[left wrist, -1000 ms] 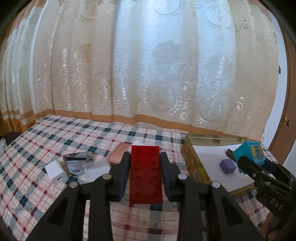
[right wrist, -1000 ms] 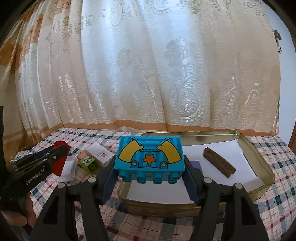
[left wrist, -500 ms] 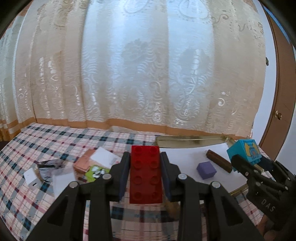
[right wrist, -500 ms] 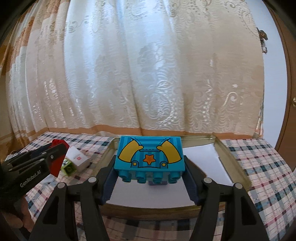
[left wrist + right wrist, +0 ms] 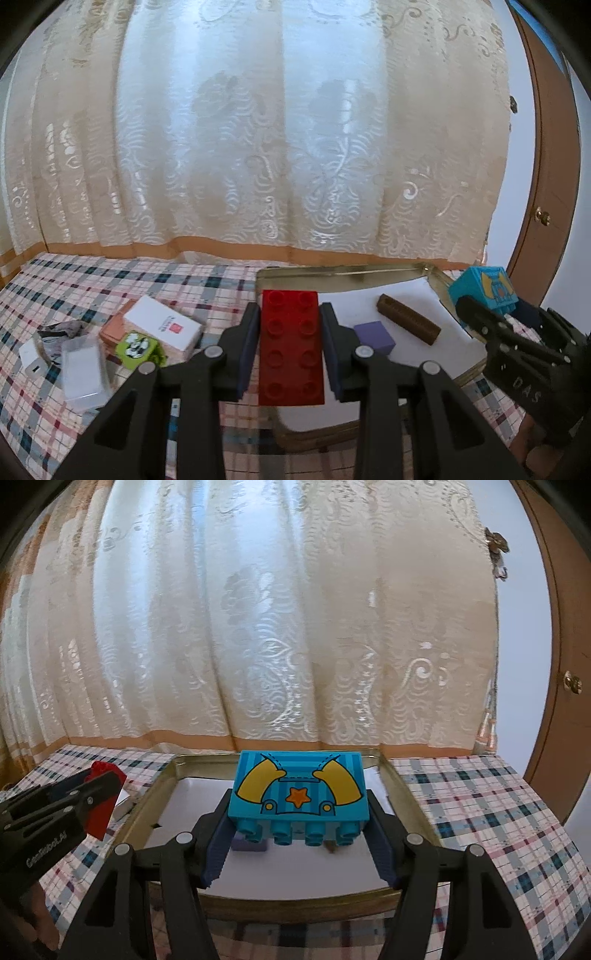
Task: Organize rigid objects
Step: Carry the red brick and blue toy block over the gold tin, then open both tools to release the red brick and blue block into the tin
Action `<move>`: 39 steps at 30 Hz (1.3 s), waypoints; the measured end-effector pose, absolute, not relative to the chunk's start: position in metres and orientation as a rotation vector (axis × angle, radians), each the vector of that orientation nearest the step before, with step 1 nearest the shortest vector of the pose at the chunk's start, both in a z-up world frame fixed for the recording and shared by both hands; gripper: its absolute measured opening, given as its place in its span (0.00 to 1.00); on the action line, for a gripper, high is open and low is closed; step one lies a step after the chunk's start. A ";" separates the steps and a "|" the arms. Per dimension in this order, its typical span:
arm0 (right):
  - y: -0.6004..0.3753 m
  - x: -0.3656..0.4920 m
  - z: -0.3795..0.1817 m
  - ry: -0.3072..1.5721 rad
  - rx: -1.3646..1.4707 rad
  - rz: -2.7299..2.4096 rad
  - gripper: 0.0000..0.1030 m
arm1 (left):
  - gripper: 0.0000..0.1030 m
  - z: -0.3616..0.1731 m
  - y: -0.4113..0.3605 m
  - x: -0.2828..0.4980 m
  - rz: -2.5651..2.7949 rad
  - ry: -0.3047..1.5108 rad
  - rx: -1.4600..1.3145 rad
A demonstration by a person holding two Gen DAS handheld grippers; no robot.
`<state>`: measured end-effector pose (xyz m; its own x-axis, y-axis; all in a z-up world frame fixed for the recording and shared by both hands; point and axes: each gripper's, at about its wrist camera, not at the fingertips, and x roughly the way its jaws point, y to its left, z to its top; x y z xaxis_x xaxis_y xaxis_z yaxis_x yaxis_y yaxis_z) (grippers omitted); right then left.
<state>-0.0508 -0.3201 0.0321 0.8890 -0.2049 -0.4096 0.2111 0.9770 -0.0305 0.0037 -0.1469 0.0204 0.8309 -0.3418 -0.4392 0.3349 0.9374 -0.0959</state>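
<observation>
My left gripper [image 5: 290,343] is shut on a long red brick [image 5: 291,347], held above the near left corner of a gold tin tray [image 5: 332,275] lined with white paper. My right gripper [image 5: 299,812] is shut on a blue brick [image 5: 299,786] printed with yellow arms and an orange star, held over the tray [image 5: 402,794]. In the tray lie a purple cube [image 5: 373,336] and a brown ridged bar [image 5: 408,324]. The right gripper [image 5: 476,314] with its blue brick [image 5: 484,291] shows at the right of the left wrist view; the left gripper [image 5: 94,794] shows at the left of the right wrist view.
On the plaid tablecloth [image 5: 92,284] left of the tray lie a white box [image 5: 162,326], a green block [image 5: 136,349], a pink flat piece [image 5: 112,328], a clear plastic case [image 5: 83,371] and a white charger [image 5: 31,360]. A lace curtain [image 5: 258,147] hangs behind; a wooden door [image 5: 546,166] stands right.
Both grippers have swung to the right with their bricks still held. The tray now lies under and ahead of both, and the loose items have slid to the left of view.
</observation>
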 end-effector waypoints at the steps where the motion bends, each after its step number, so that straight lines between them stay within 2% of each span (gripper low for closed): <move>1: -0.325 -0.051 0.033 0.423 0.023 -0.228 0.65 | 0.30 0.020 -0.152 0.003 -0.363 0.468 -0.007; 25: -0.369 -0.033 0.017 0.513 0.081 -0.376 0.65 | 0.30 0.003 -0.233 0.017 -0.423 0.518 0.091; 39: -0.370 -0.022 0.005 0.573 0.102 -0.331 0.65 | 0.30 -0.010 -0.241 0.026 -0.404 0.567 0.128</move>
<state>-0.0222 -0.3695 0.0049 0.7888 -0.2789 -0.5477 0.3350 0.9422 0.0028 0.0260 -0.2408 -0.0104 0.7674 -0.3362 -0.5459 0.4059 0.9139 0.0078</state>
